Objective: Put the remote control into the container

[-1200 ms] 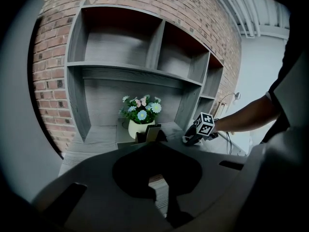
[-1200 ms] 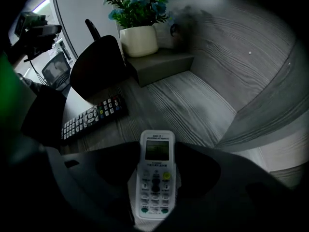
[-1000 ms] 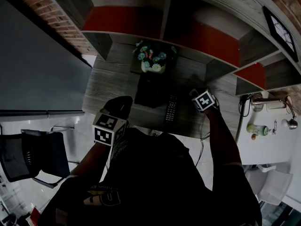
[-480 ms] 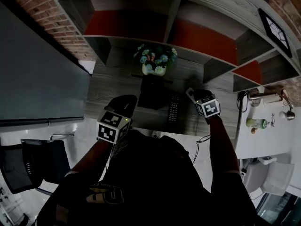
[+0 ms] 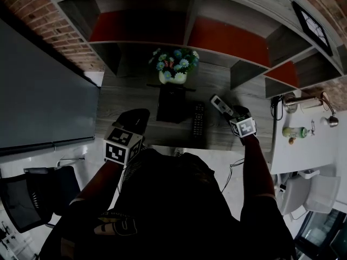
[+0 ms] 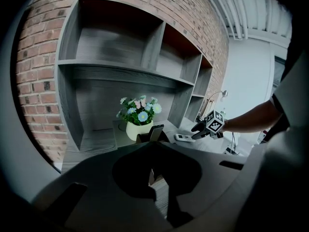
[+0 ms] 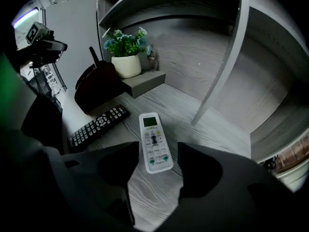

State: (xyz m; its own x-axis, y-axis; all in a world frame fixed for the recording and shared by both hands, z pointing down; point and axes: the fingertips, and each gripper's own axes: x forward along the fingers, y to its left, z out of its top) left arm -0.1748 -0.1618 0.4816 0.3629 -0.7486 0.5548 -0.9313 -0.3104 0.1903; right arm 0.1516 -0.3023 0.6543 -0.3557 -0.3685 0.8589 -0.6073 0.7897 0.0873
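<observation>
Nearest the person, the left tongs [image 5: 140,115] hang over the near edge of the table [image 5: 122,99], clenched on nothing and well apart from the work. The right tongs [image 5: 234,114] are much the nearer pair to the job. Their jaws have just been opening and now stand wide and released, with the button end of the white remote control [image 7: 153,140] lying between them. A sliver of table grain shows on either side of it, so the pads are not pressing. The white remote control lies flat on the table. Its long axis runs straight away from these tongs, display end farthest, so the jaws straddle its narrow width. I judge this the alignment a grasp needs, with little left but to settle and squeeze. Just to its left a black remote control [image 7: 99,124] lies on a slant. Beyond that stands the container [image 7: 96,95], dark, with something slim already sticking out of its top. The carry would therefore go leftward and away, over the black remote control. Farther still is the flower pot [image 7: 126,65], set against the shelf unit [image 7: 227,57].
</observation>
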